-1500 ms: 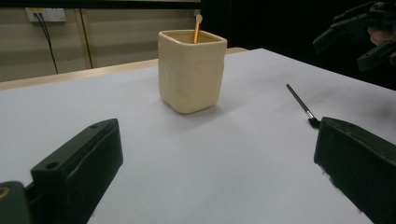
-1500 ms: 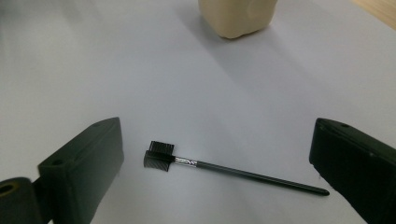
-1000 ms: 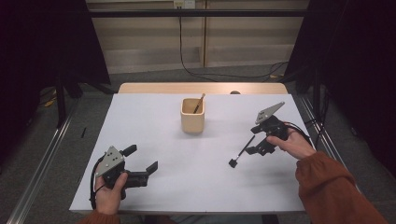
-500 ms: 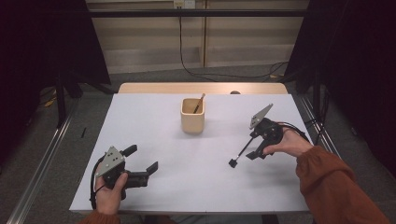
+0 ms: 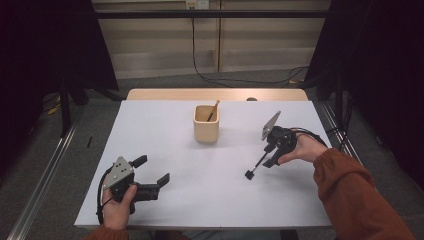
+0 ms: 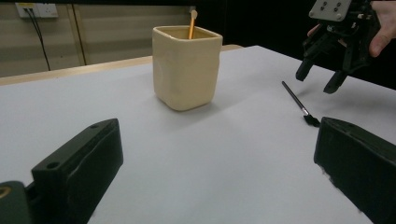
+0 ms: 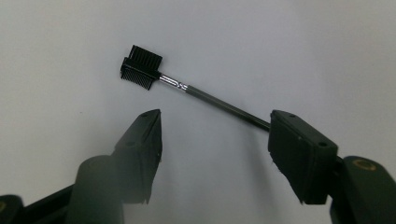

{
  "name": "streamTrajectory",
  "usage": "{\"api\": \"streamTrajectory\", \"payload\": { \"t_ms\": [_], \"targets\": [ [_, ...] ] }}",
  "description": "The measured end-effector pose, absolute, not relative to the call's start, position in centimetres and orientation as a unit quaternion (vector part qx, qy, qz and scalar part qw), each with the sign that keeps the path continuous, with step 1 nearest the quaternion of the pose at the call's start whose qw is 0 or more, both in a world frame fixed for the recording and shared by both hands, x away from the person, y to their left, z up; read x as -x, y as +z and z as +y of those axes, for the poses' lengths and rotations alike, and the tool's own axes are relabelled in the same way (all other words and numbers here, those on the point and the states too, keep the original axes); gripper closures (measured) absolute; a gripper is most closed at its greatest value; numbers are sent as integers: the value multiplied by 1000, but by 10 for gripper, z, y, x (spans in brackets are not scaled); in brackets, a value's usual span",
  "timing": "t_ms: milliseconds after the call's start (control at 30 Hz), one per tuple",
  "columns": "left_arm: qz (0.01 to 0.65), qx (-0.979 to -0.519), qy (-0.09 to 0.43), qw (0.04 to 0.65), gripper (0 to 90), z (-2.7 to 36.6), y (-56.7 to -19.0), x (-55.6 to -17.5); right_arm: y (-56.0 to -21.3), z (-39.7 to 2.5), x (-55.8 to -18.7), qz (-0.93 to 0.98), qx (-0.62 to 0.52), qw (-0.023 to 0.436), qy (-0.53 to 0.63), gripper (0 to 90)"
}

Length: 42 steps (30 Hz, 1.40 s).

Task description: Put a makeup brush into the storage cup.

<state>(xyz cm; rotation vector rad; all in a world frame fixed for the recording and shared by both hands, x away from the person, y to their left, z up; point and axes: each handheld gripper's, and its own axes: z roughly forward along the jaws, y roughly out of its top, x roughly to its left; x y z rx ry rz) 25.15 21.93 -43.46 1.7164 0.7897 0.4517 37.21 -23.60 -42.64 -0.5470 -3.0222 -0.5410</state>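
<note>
A: Where is the brow brush [image 5: 256,166]?

B: It lies flat on the white tabletop [image 5: 200,195], to the right of the cream cup [image 5: 206,123] and nearer the person, its comb head pointing away from the right gripper [image 5: 270,156].

A: And that gripper's jaws?

B: Spread wide, poised over the handle end with one jaw just over it, gripping nothing.

A: The left gripper [image 5: 152,172]?

B: Resting low, left of the cup and well apart from it, jaws wide and empty. A wooden stick [image 5: 213,110] leans inside the cup.
</note>
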Motion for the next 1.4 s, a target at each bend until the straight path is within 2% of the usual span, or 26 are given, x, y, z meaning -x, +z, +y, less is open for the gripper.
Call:
{"api": "streamTrajectory", "payload": {
  "t_ms": [67,467,767,1400],
  "targets": [
    [336,-729,192,565,13,219,-435,-251,-429,-234,-373,-972,161,11,-170,430],
    [336,-730,190,564,13,219,-435,-251,-432,-231,-385,-978,151,-7,-141,484],
    [332,-734,188,563,13,218,-436,-253,-437,-240,-400,-982,140,-37,-119,485],
    [331,-734,185,564,15,219,-436,-252,-451,-234,-405,-988,116,-29,-94,483]
  ]
}}
